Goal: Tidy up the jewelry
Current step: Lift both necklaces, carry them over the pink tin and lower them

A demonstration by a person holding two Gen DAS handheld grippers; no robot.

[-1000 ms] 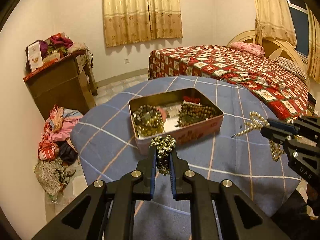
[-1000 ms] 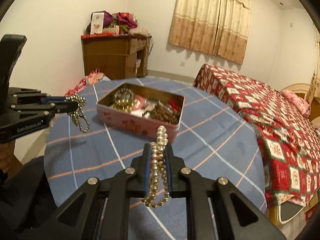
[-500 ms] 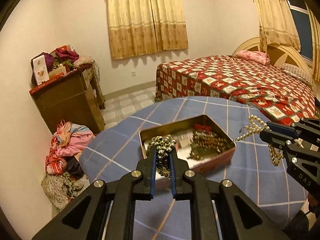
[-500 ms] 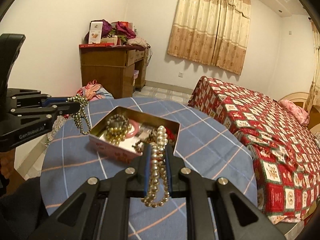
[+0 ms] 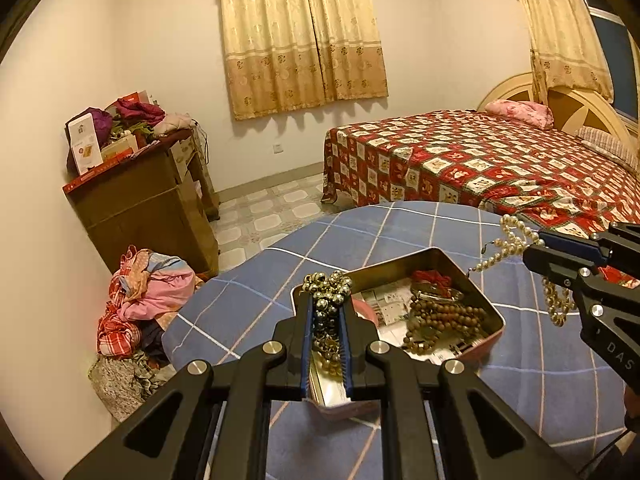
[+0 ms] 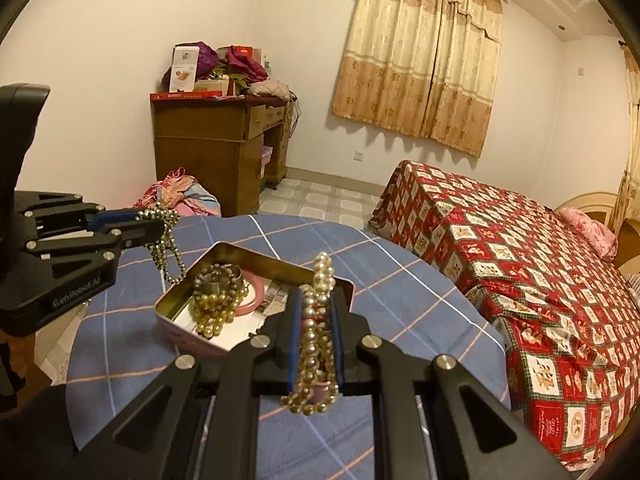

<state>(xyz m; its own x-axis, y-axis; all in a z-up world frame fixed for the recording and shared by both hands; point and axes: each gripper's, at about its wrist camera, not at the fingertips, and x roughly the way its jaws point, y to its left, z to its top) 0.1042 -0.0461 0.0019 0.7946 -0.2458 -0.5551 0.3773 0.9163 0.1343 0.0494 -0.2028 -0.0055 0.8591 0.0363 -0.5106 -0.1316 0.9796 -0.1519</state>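
An open pink tin box [image 5: 486,342] [image 6: 188,338] sits on the round table with a blue checked cloth [image 5: 532,368] [image 6: 396,280]. It holds a brown bead strand [image 5: 444,318], a gold bead strand [image 6: 214,308] and a pink bangle [image 6: 256,292]. My left gripper [image 5: 326,304] [image 6: 162,226] is shut on a dark metallic bead strand [image 5: 326,286] and hangs above the tin's near left corner. My right gripper [image 6: 316,300] [image 5: 538,246] is shut on a pearl necklace [image 6: 316,320] [image 5: 510,240], above the tin's right side.
A bed with a red patterned cover [image 5: 480,160] stands right of the table. A wooden cabinet [image 5: 140,208] piled with boxes and clothes stands at the left wall, with a heap of clothes [image 5: 140,300] on the floor beside it. Curtains [image 5: 300,36] hang behind.
Both grippers have risen and come forward over the tin, each still holding its strand. The tin now lies right under both sets of fingers.
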